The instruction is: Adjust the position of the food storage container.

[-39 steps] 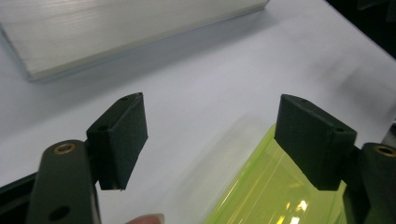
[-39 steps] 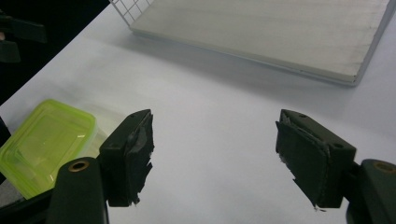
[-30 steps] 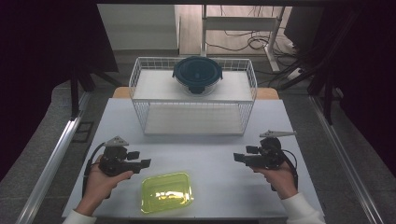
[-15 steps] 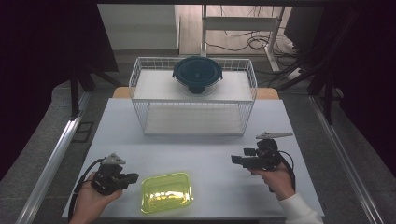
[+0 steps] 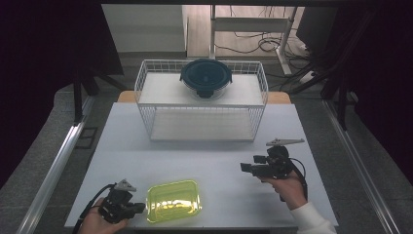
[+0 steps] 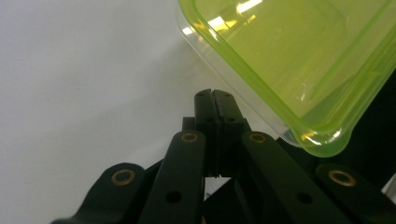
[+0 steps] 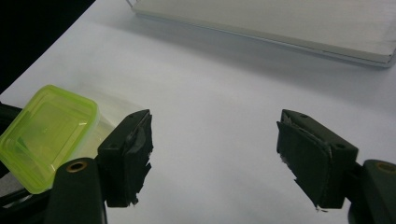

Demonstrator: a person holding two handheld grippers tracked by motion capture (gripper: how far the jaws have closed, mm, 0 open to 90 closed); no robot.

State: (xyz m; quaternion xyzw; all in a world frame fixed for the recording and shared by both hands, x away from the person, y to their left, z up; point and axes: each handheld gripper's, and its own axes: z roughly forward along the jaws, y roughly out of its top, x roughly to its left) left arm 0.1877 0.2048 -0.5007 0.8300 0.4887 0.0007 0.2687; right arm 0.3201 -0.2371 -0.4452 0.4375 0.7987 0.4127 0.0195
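Note:
A see-through yellow-green rectangular container [image 5: 174, 201] lies on the white table [image 5: 204, 161] near its front edge. My left gripper [image 5: 142, 208] sits low at the container's left side, its tips close to the rim. In the left gripper view the jaws [image 6: 215, 95] are pressed together with nothing between them, and the container [image 6: 289, 60] lies just ahead to the right, apart from the tips. My right gripper [image 5: 243, 168] is held to the container's right, pointing left. It stands open [image 7: 215, 154] with only bare table between its fingers, and the container [image 7: 46, 130] is off to the left.
A white wire rack [image 5: 202, 105] stands at the back of the table, with a dark round lidded bowl [image 5: 206, 78] on its top shelf. Its lower board [image 7: 280, 23] lies ahead of the right gripper. Dark floor and cables surround the table.
My left hand has moved toward the table's front edge and lower, ending beside the container's left side. The right gripper has kept still.

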